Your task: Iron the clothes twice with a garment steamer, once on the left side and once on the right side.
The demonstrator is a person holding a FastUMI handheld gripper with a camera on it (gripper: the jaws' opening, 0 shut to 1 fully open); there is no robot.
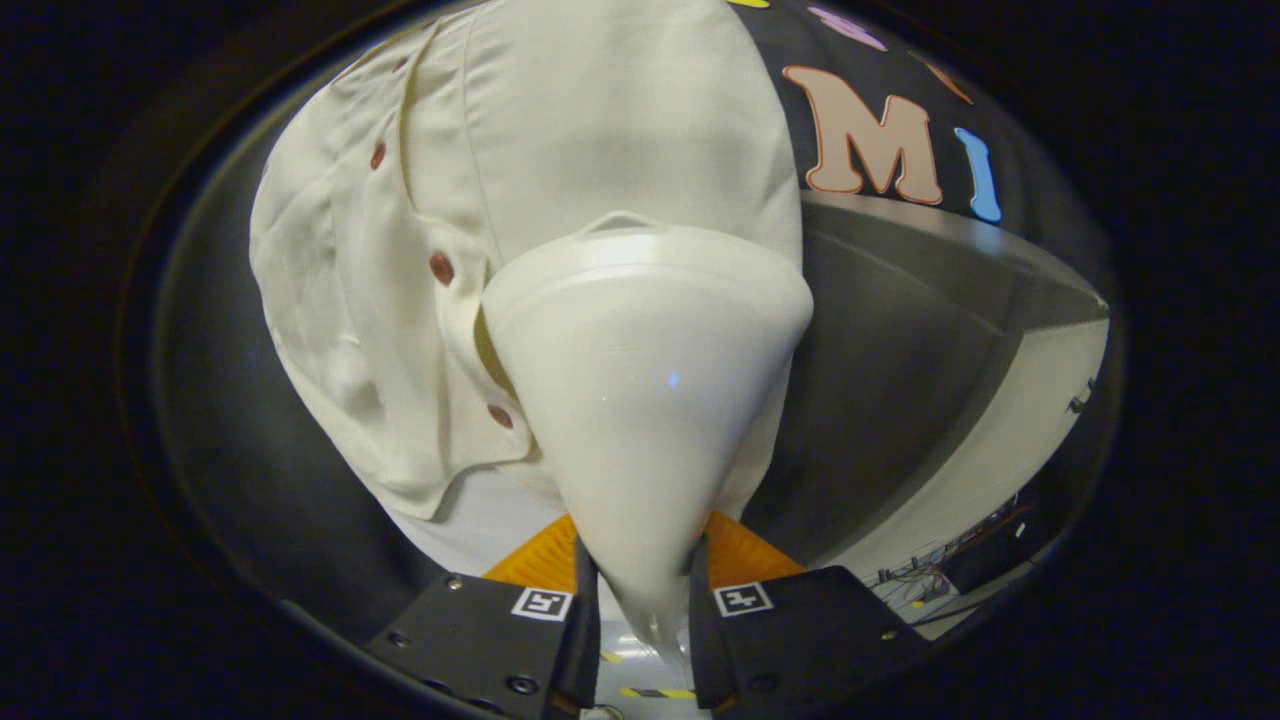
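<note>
The cream button-front shirt (560,150) is the biggest thing here. It hangs against the booth's dark wall (880,380), spread well beyond the fingers and reaching down to a loose hem just ahead of them. Hanging free is likely deliberate: the cloth drops under its own weight, so a steamer head can travel along it without a board behind. Its placket, with a row of reddish-brown buttons (441,267), runs down to the left of the steamer, and the fabric there shows soft creases and folds.

Next in size is the garment steamer (640,400), a white cone whose wide head faces the shirt and whose narrow neck tapers back toward the camera. The head sits over the shirt's right-hand panel, beside the placket; whether it touches the cloth I cannot tell. By that placing, I judge this to be the pass on one side, with the other panel left to cover.

The gripper (643,590) pinches the steamer's narrow neck, one finger pressed to each side of it. Holding at the slim end keeps the broad head clear and pointed forward.

As for writing, each finger carries a small square black-and-white marker tag (742,599), a coded pattern, not readable text. No brand shows on the steamer or shirt.
</note>
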